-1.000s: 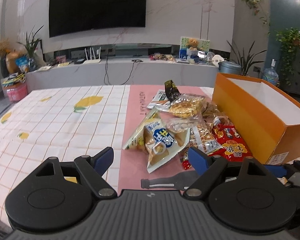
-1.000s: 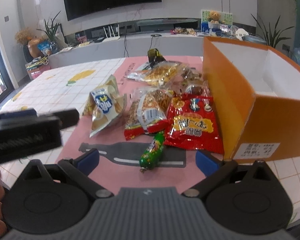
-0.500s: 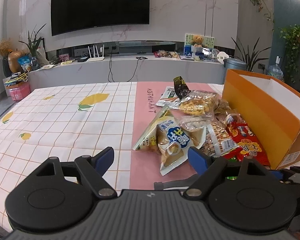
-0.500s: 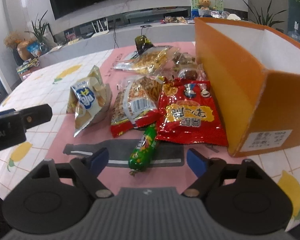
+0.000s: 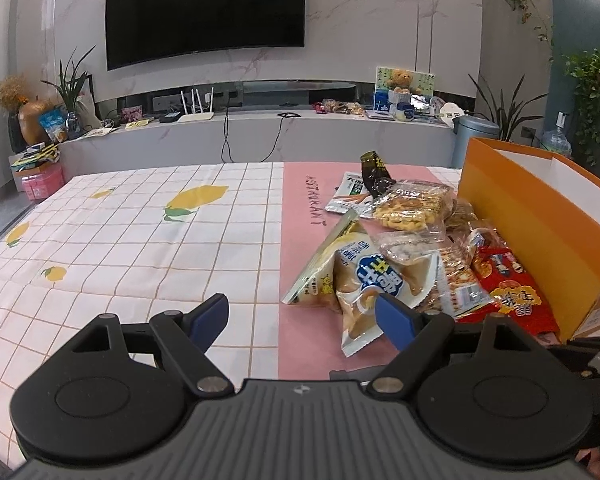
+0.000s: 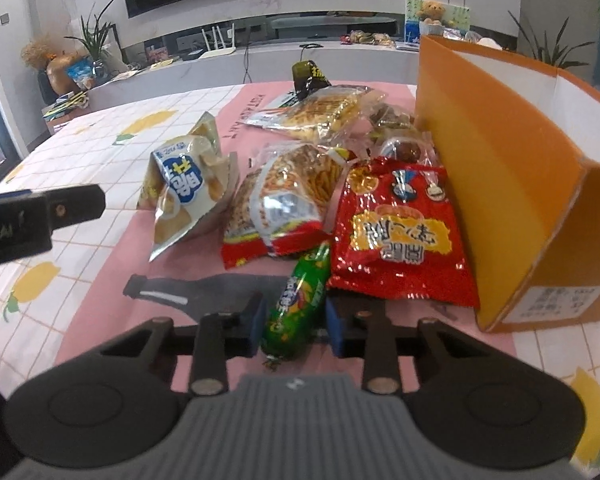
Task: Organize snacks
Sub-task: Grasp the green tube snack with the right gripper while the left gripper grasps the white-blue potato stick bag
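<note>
A pile of snack packets lies on a pink runner beside an open orange box [image 6: 500, 160]. My right gripper [image 6: 294, 326] is low over the table with its blue pads on both sides of a green tube snack [image 6: 296, 308], closed around it. Next to the tube lie a red bag [image 6: 396, 236], a red-and-clear stick snack bag [image 6: 284, 204] and a white-blue bag [image 6: 184, 192]. My left gripper [image 5: 302, 318] is open and empty, hovering left of the white-blue bag [image 5: 364, 280]. The orange box [image 5: 532, 224] shows at the right of the left wrist view.
A white checked tablecloth with lemon prints [image 5: 140, 240] covers the table to the left. More packets [image 6: 320, 112] lie at the far end of the pile. A TV wall and a low shelf stand behind the table. The left gripper's finger [image 6: 60, 208] shows at the left in the right wrist view.
My right gripper moved forward and down and closed its jaws from wide open onto the green tube snack. My left gripper rose and drew back slightly, staying open.
</note>
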A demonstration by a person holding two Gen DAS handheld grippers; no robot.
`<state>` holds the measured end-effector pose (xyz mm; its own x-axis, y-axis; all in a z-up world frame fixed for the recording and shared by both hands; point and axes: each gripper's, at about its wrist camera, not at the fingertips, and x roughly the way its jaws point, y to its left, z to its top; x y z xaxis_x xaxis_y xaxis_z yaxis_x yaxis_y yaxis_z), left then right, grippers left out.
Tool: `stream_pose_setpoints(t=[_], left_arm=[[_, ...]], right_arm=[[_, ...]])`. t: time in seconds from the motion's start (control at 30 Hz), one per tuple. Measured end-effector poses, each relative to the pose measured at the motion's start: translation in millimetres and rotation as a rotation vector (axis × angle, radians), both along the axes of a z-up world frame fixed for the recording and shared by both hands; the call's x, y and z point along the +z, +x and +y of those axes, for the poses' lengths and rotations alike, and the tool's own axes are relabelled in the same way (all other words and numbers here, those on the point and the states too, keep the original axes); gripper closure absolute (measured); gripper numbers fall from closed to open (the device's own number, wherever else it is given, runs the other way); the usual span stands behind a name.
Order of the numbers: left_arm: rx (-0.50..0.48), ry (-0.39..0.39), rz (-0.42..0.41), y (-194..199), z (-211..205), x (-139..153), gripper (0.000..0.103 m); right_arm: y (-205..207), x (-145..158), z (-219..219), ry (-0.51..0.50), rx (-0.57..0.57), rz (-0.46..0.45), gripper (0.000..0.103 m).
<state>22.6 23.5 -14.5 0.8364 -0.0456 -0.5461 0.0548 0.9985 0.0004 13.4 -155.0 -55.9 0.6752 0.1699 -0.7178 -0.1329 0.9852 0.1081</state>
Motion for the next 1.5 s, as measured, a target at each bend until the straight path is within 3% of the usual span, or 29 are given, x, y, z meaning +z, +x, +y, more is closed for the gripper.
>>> stream_pose_setpoints(t=[0.17,0.27,0.3,0.37,0.43,0.6,0.63,0.73,1.0,1.13,1.3,1.43,1.5], left_arm=[[-0.012,0.008,-0.014,-6.6,-6.2,4.3,0.011],[-0.024,0.008,-0.021,-11.0,-9.3,5.5,0.011],[-0.033,0.011,-0.024,-12.0,-10.3,5.8,0.011],[-0.038,0.020,-0.029,-12.6,-10.9,5.9,0.011],[-0.028,0.030,-0.032,-11.8,-10.1,5.4,0.011],[-0.021,0.023,-0.020,-9.3,-6.6,4.0,0.011],[-0.025,0.023,-0.020,-9.2,-6.6,3.9,0.011],[-0.025,0.025,-0.014,-8.4,-6.7,2.8,0.011],[-0.061,0.019,-0.010,-8.5,-11.1,4.8,0.011],[-0.097,-0.026,0.034,-1.5,-14.0,8.9,0.011],[-0.041,-0.110,0.088,23.8,-19.3,20.2,0.010],[-0.014,-0.149,0.196,56.0,-26.3,17.7,0.007],[-0.059,-0.153,0.256,72.6,-31.4,11.0,0.007]], right_arm=[[-19.1,1.4,4.5,-0.082,0.049,-0.002,0.082],[-22.7,0.9,3.4,-0.081,0.046,-0.003,0.082],[-22.3,1.0,2.6,-0.069,0.037,-0.001,0.080],[-19.2,1.5,0.3,-0.022,0.020,0.008,0.061],[-15.9,1.8,0.3,0.008,0.015,0.012,0.060],[-10.8,-1.8,13.1,-0.067,0.033,-0.024,0.060],[-9.7,-2.7,14.4,-0.075,0.032,-0.031,0.061],[-8.1,-3.8,14.3,-0.112,0.011,-0.055,0.082],[-10.9,1.4,6.7,-0.085,0.003,-0.056,0.083],[-14.9,9.3,7.5,-0.070,0.025,-0.078,0.083],[-17.0,7.8,3.1,-0.018,0.049,-0.045,0.083],[-16.8,7.3,0.1,0.015,0.059,-0.032,0.083],[-15.6,6.5,-0.3,0.031,0.061,-0.025,0.083]])
